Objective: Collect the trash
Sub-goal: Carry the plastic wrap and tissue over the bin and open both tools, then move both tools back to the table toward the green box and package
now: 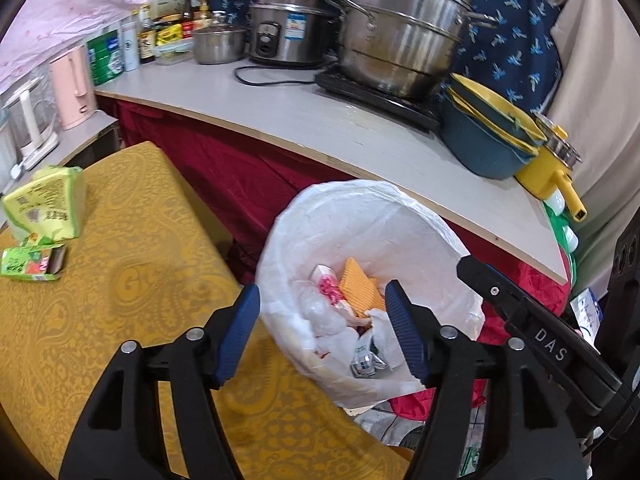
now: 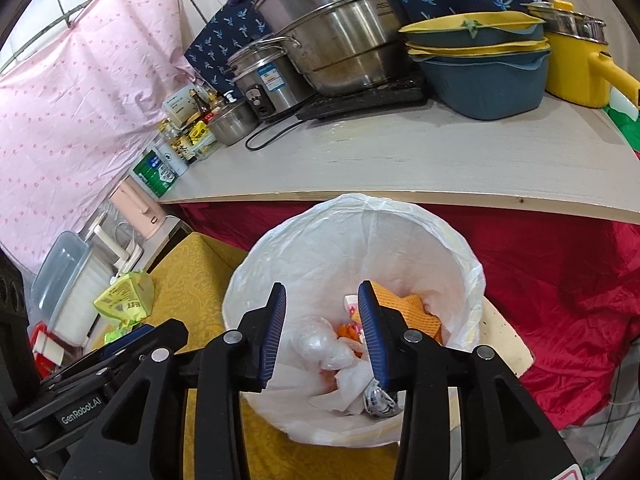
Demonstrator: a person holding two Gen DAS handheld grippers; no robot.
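Observation:
A white-lined trash bin (image 1: 352,208) stands beside the yellow-clothed table (image 1: 132,280); it also shows in the right wrist view (image 2: 400,236). It holds orange wrappers (image 1: 358,288), crumpled plastic and paper. My left gripper (image 1: 322,308) is open and empty over the bin's near rim. My right gripper (image 2: 322,312) is open and empty above the bin. A green tissue pack (image 1: 52,200) and a small green carton (image 1: 32,264) lie on the table at the left. The pack also shows in the right wrist view (image 2: 124,296).
A grey counter (image 1: 320,120) behind the bin carries steel pots (image 1: 404,28), a rice cooker (image 1: 288,24), stacked blue and yellow bowls (image 1: 488,136), a yellow saucepan (image 1: 556,176), bottles and a pink kettle (image 1: 74,84). Red cloth (image 2: 560,280) hangs below the counter.

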